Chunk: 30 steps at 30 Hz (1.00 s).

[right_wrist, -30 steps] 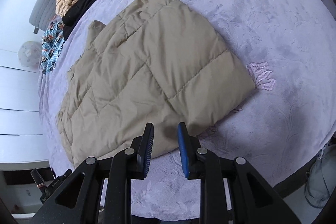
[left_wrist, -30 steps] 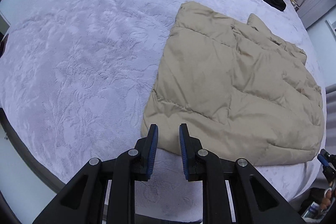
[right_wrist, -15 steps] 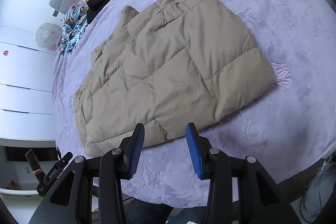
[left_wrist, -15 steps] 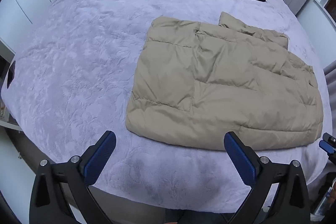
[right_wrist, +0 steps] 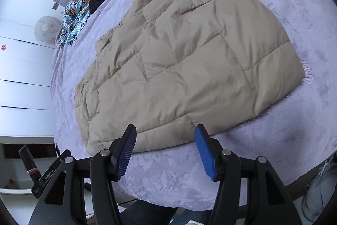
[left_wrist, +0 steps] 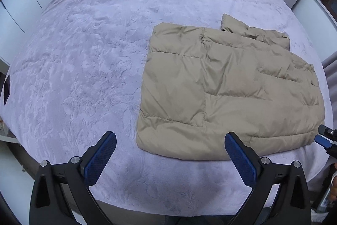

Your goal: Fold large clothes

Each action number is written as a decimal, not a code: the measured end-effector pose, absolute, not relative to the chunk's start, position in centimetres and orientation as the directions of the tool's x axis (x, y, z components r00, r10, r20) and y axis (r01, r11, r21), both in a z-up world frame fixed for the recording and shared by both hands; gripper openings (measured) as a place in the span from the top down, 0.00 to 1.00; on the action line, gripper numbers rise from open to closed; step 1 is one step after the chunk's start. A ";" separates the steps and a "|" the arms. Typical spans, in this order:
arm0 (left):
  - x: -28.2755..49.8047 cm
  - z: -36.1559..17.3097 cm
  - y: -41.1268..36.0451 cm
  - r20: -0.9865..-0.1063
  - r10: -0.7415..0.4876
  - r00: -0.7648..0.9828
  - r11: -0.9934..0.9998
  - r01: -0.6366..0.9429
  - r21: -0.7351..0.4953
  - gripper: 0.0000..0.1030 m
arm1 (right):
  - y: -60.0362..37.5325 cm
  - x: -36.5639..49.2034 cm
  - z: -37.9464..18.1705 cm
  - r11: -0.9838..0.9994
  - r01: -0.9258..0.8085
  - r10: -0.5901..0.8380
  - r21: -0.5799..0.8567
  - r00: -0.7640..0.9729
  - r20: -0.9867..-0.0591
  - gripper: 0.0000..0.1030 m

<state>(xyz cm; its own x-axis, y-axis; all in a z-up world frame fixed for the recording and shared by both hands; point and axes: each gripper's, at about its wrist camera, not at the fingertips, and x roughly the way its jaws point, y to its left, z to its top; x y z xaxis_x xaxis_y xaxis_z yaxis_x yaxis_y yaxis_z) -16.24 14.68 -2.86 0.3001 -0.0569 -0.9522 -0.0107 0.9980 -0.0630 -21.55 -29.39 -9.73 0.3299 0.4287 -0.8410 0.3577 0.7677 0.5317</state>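
You are hovering both hand-held grippers, the left (left_wrist: 170,158) and the right (right_wrist: 165,148), wide and empty above the bed's (left_wrist: 84,69) near edge, since the folded beige jacket (left_wrist: 227,88) is lying flat there, needing no grip.

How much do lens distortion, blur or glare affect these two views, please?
Left wrist view: strong fisheye bulge curves the bed; the beige jacket is sharp, with soft, even light. Right wrist view: same bulge, black vignette corners, no glare, faint shadow under the jacket's near edge.
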 end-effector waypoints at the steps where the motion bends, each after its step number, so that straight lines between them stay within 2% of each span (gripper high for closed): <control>1: -15.8 -3.0 15.1 -0.953 -0.059 0.297 0.998 -0.004 -0.063 0.00 | -28.5 -21.2 -9.8 0.769 0.356 0.432 0.531 0.322 -0.842 0.38; 3: -14.7 -3.3 15.9 -0.955 -0.069 0.288 0.998 0.015 -0.067 0.00 | -26.6 -20.4 -9.8 0.780 0.344 0.432 0.523 0.309 -0.847 0.31; 7: -12.9 -4.0 17.2 -0.959 -0.095 0.267 0.995 0.061 -0.082 0.00 | -23.5 -19.0 -9.7 0.793 0.340 0.417 0.506 0.302 -0.857 0.29; 9: -12.1 -4.5 17.8 -0.960 -0.110 0.257 0.993 0.072 -0.095 0.00 | -22.2 -18.2 -9.7 0.794 0.346 0.413 0.499 0.294 -0.862 0.24; 16: -9.8 -6.6 18.8 -0.965 -0.168 0.203 0.983 0.104 -0.149 0.00 | -19.2 -16.1 -9.9 0.809 0.352 0.394 0.470 0.268 -0.879 0.23; 20: -8.9 -7.8 18.9 -0.965 -0.198 0.171 0.978 0.104 -0.183 0.00 | -18.1 -15.6 -9.9 0.825 0.341 0.378 0.450 0.260 -0.889 0.15; 24: -8.0 -8.8 19.1 -0.959 -0.238 0.156 0.971 0.080 -0.228 0.00 | -17.4 -15.3 -9.8 0.845 0.303 0.372 0.440 0.259 -0.892 0.11; 30: -5.9 -9.6 19.9 -0.928 -0.340 0.152 0.940 0.079 -0.332 0.00 | -17.8 -13.9 -10.9 0.846 0.288 0.403 0.448 0.204 -0.892 0.11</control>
